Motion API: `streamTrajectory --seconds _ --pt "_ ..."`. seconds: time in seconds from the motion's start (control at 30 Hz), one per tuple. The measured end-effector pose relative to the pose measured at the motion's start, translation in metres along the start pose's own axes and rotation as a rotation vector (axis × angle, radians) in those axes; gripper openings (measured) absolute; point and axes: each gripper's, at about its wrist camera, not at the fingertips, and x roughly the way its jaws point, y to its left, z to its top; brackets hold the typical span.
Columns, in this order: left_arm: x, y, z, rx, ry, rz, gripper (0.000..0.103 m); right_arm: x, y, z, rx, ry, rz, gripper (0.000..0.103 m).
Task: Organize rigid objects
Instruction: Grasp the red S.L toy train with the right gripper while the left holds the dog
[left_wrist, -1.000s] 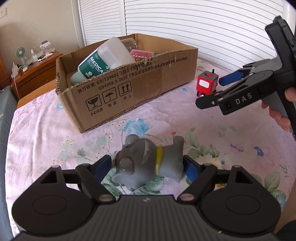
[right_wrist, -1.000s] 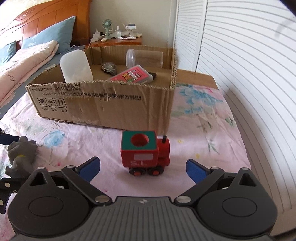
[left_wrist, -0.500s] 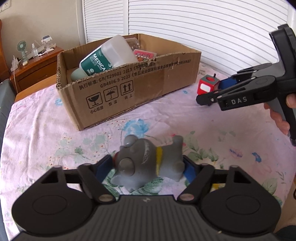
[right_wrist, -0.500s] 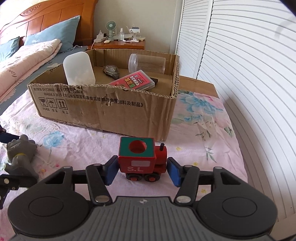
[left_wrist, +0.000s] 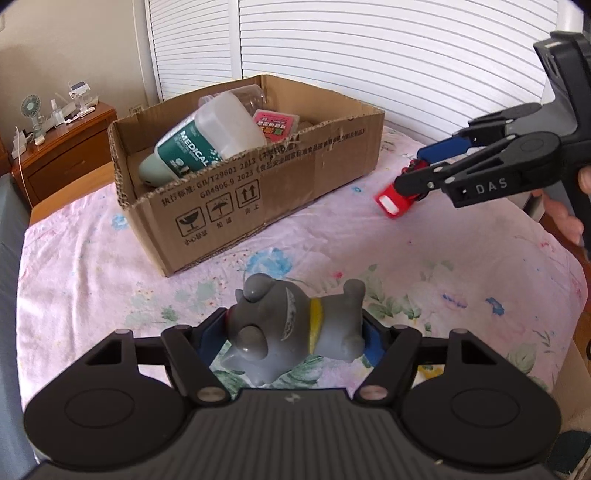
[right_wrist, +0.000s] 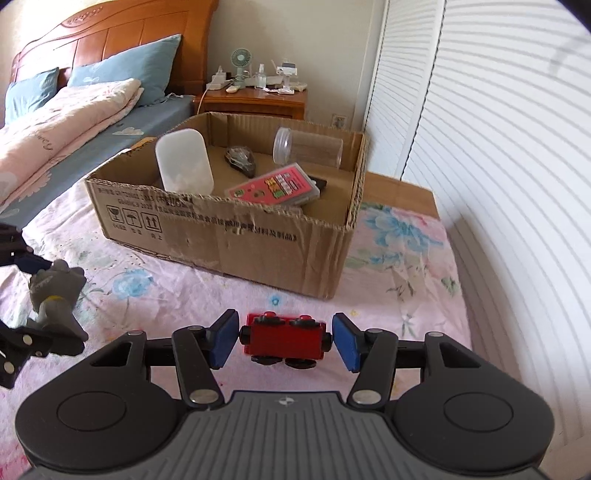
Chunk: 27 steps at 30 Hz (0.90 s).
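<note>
My left gripper (left_wrist: 295, 332) is shut on a grey toy dog (left_wrist: 291, 328) with a yellow collar, held above the floral sheet in front of the cardboard box (left_wrist: 258, 192). My right gripper (right_wrist: 283, 338) is shut on a red toy train (right_wrist: 283, 339), which is tipped so its wheels and underside face the camera. In the left wrist view the right gripper (left_wrist: 424, 173) holds the train (left_wrist: 393, 201) lifted to the right of the box. In the right wrist view the dog (right_wrist: 55, 291) shows at the far left, with the box (right_wrist: 236, 229) ahead.
The box holds a white medical bottle (left_wrist: 207, 140), a pink card case (right_wrist: 273, 186), a clear jar (right_wrist: 306, 147) and a dark small object (right_wrist: 242, 160). A wooden nightstand (right_wrist: 255, 98) and a bed with pillows stand behind. White louvred doors (right_wrist: 480, 110) run along the right.
Both grippers have risen off the sheet with their toys. The right gripper closed on the train, lifted it and tipped it wheels-forward. The left gripper tightened on the dog.
</note>
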Motion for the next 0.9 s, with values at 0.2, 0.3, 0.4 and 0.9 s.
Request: streamTrajectory --seconds 0.2,0.3,0.4,0.9 --pt "-0.010 0.000 0.004 0.032 -0.008 0.013 0.072 -0.005 0.006 -0.002 -0.037 0.032 0.011 0.054" --pt "-0.012 0.000 0.002 0.028 -0.011 0.011 0.072 -0.006 0.005 -0.011 -0.029 0.048 0.004 0.059" --pt "-0.013 -0.001 0.001 0.027 -0.011 0.006 0.072 -0.009 0.001 -0.017 0.008 0.056 0.035 0.074" --pt "-0.012 -0.004 0.001 0.051 0.007 -0.024 0.072 -0.001 -0.001 -0.044 -0.086 0.123 0.087 0.074"
